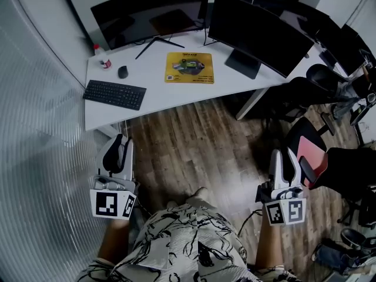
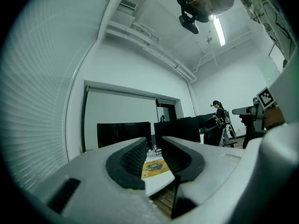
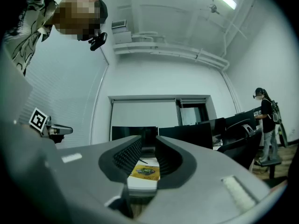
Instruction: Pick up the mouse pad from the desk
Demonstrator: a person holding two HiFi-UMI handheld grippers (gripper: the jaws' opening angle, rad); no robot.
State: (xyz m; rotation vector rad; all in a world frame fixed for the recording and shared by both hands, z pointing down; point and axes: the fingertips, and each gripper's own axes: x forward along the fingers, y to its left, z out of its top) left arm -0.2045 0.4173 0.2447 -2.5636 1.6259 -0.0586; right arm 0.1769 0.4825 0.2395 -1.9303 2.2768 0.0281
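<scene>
White surface (image 1: 158, 96) sits far off, yellow mouse pad (image 1: 189, 67) flat mid-top. Left tongs (image 1: 121, 141) and right tongs (image 1: 284, 155) are slightly parted and empty. The pad looks thin, so the tips may skid over its edge.

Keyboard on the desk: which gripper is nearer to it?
Left. The left gripper hangs over the floor almost straight in front of the keyboard; the right gripper is over the floor well off to its right, beside a chair.
</scene>
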